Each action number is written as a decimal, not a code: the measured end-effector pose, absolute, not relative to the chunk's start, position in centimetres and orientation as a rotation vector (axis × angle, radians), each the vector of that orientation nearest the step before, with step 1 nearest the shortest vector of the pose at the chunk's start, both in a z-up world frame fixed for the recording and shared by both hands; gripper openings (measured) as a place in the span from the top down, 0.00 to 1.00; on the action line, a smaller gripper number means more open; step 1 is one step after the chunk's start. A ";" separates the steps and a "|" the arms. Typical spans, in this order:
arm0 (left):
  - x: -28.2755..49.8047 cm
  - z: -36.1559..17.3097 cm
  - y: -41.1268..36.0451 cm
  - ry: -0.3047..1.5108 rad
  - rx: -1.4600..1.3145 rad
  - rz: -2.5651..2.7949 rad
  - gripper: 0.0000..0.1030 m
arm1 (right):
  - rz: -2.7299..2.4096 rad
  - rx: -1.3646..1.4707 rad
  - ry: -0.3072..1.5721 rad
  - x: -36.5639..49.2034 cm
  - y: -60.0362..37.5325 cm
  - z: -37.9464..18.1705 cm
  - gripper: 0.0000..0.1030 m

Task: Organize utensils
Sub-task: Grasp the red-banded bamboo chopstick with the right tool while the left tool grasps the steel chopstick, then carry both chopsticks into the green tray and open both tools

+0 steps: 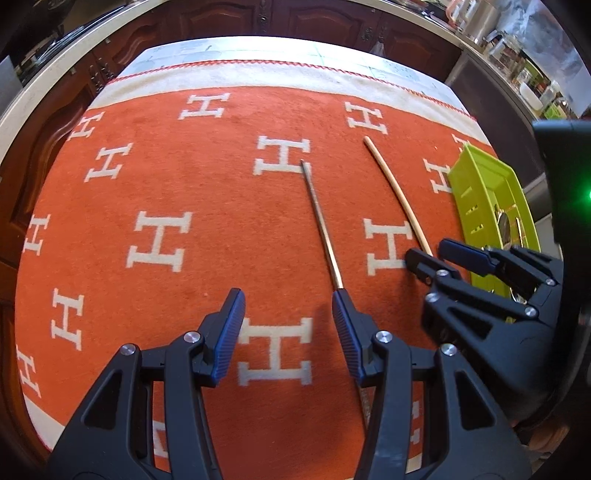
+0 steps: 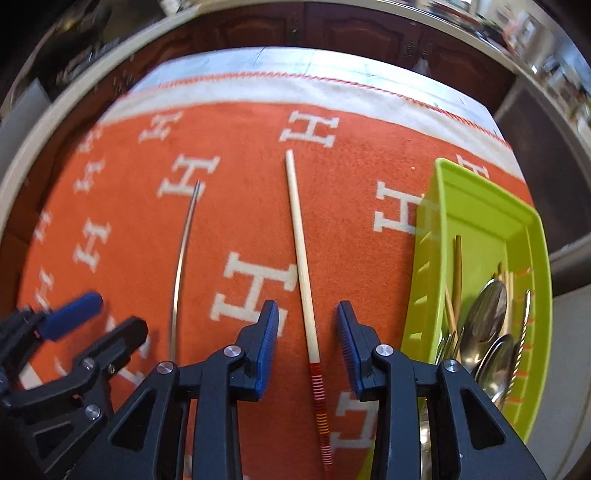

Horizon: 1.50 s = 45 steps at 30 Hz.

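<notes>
A metal chopstick (image 1: 320, 225) lies on the orange cloth (image 1: 184, 184), its near end passing by the right finger of my open left gripper (image 1: 288, 306). A wooden chopstick (image 2: 301, 254) with a red-banded handle lies between the open fingers of my right gripper (image 2: 307, 314). The wooden chopstick (image 1: 395, 192) and the right gripper (image 1: 430, 251) also show in the left wrist view. The metal chopstick (image 2: 181, 266) and the left gripper (image 2: 99, 314) show in the right wrist view. A green utensil tray (image 2: 480, 206) to the right holds spoons (image 2: 485, 314), forks and chopsticks.
The orange cloth with white H marks covers a table with a white border at the far edge (image 2: 295, 88). Dark wooden cabinets (image 1: 258, 18) stand beyond. The green tray (image 1: 480, 184) sits at the cloth's right edge. A cluttered counter (image 1: 517, 55) is at far right.
</notes>
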<state>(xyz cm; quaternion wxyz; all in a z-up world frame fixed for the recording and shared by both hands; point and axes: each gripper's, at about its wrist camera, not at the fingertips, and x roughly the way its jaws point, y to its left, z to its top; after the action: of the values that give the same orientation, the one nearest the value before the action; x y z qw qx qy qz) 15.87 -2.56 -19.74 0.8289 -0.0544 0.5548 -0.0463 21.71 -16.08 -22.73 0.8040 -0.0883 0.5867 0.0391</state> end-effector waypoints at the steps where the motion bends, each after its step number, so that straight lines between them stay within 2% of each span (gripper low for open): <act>1: 15.9 -19.8 -2.9 1.180 -0.104 -0.098 0.55 | 0.096 -0.220 1.253 21.7 -15.8 -22.8 0.73; 6: 16.1 -20.4 -3.4 1.201 -0.103 -0.110 0.55 | 0.205 -0.219 1.293 22.2 -15.6 -22.9 0.94; 18: 15.5 -21.0 -5.2 1.187 -0.031 -0.086 0.54 | 0.240 0.138 1.270 21.5 -19.4 -22.1 0.95; 20: 15.4 -20.9 -5.4 1.174 -0.013 -0.072 0.71 | 0.242 0.174 1.251 21.1 -20.1 -21.6 0.95; 21: 15.3 -20.9 -5.4 1.169 -0.013 -0.073 0.89 | 0.244 0.192 1.247 20.9 -20.4 -21.4 0.95; 22: 15.3 -20.9 -5.3 1.174 -0.026 -0.080 0.96 | 0.246 0.211 1.242 20.7 -20.8 -21.2 0.95; 31: 14.4 -20.1 -4.1 1.211 -0.151 -0.118 0.97 | 0.253 0.303 1.205 17.8 -22.8 -19.7 0.95; 45: 11.4 -12.2 -8.5 1.081 -0.092 -0.248 0.97 | 0.261 0.378 1.072 11.0 -26.8 -12.7 0.95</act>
<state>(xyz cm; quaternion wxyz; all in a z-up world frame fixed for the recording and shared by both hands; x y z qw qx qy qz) 11.40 -8.49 -12.20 0.8492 -0.0435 0.5130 -0.1175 10.95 -26.75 -12.73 0.8348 0.1786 0.5060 0.1231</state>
